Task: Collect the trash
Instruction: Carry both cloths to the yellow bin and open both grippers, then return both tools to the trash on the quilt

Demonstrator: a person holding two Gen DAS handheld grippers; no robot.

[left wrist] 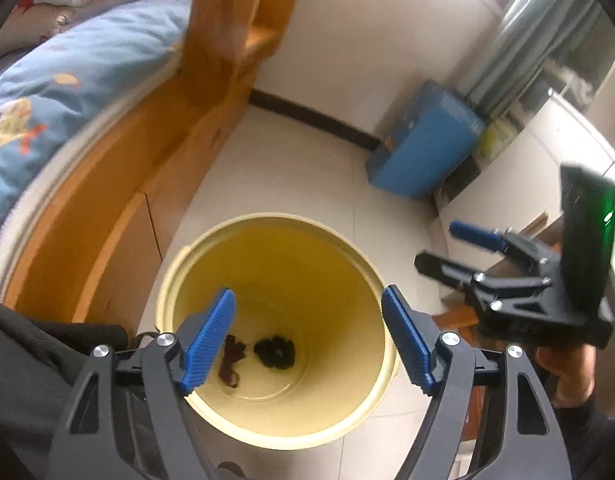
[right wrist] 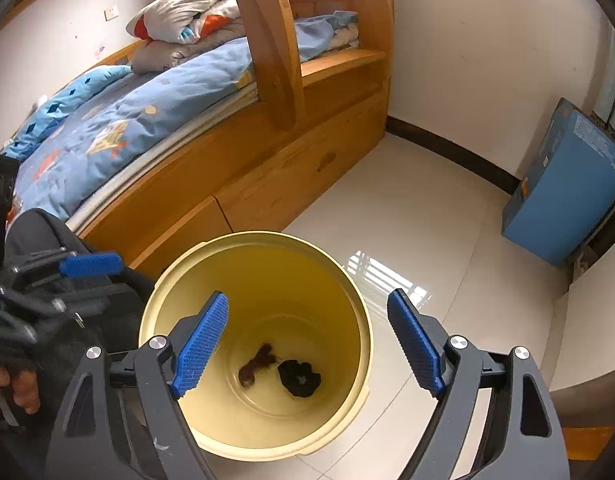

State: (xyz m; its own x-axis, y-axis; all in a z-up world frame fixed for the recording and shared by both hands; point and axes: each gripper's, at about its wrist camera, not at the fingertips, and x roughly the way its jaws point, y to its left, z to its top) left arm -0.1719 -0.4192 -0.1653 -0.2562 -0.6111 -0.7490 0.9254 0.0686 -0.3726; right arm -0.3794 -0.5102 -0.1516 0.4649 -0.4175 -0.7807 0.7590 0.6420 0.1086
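A yellow bin (left wrist: pixel 195 264) (right wrist: pixel 159 300) stands on the tiled floor beside the bed. At its bottom lie a brown scrap (left wrist: pixel 230 364) (right wrist: pixel 256 364) and a black crumpled scrap (left wrist: pixel 276 353) (right wrist: pixel 300 377). My left gripper (left wrist: pixel 307 336) is open and empty above the bin's mouth. My right gripper (right wrist: pixel 307 344) is open and empty above the bin too. The right gripper also shows at the right of the left wrist view (left wrist: pixel 455 246), and the left gripper at the left of the right wrist view (right wrist: pixel 67 276).
A wooden bed frame (right wrist: pixel 267 168) with drawers and a blue quilt (right wrist: pixel 119 128) runs along the left. A blue box (left wrist: pixel 423 144) (right wrist: pixel 567 184) leans by the far wall. A white cabinet (right wrist: pixel 587 320) is on the right. Pale floor tiles (right wrist: pixel 407 220) lie beyond the bin.
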